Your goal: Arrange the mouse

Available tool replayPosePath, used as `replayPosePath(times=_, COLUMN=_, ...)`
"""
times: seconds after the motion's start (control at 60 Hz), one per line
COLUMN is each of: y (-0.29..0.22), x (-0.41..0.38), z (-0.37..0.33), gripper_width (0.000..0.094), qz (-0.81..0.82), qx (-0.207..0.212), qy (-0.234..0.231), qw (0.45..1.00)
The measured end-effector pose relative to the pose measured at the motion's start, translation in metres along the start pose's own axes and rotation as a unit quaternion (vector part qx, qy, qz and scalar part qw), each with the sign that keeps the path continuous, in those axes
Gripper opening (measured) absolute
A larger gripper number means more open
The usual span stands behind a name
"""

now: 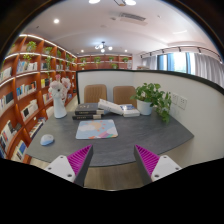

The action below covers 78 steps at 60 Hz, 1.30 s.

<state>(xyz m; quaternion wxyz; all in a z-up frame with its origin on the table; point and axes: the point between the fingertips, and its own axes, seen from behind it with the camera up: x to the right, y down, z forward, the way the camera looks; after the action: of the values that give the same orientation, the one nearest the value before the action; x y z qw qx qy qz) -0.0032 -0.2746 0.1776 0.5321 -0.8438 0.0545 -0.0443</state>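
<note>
Approaching with the gripper [113,162] wide open and empty, you should steer toward the mouse [47,139] lying on the table [130,145] beside the mouse mat [97,128], well beyond your fingers.

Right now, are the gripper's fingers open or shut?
Open. The gripper shows a wide gap between its two pads, with nothing held; the mouse lies on the table, beyond them.

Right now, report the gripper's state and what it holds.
Gripper: open, holding nothing; only bare table lies between its fingers. The mouse sits off to the left on the table, beyond the left finger, untouched.
</note>
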Motion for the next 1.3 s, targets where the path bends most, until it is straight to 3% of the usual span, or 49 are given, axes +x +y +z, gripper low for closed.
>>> replayPosePath(times=0.133, y=0.006, x=0.005, z=0.012, gripper_width=0.0809, qz=0.000, qx=-0.009, qy=0.009, qw=1.000)
replayPosePath(times=0.283, y=0.050, x=-0.041, z=0.016, gripper_width=0.0806, qz=0.004, qx=-0.035, qy=0.004, qw=0.999)
replayPosePath(times=0.6, y=0.121, x=-0.233, z=0.045, gripper_width=0.0807, qz=-0.019, qx=-0.091, qy=-0.094, qw=0.991)
replayPosePath(times=0.833, y=0.123, x=-0.351, z=0.102, gripper_width=0.0812, qz=-0.023, qx=-0.104, qy=-0.136, qw=0.985)
replayPosePath(times=1.3, y=0.089, x=-0.439, z=0.231, gripper_width=0.0796, qz=-0.025, qx=-0.119, qy=-0.115, qw=0.986)
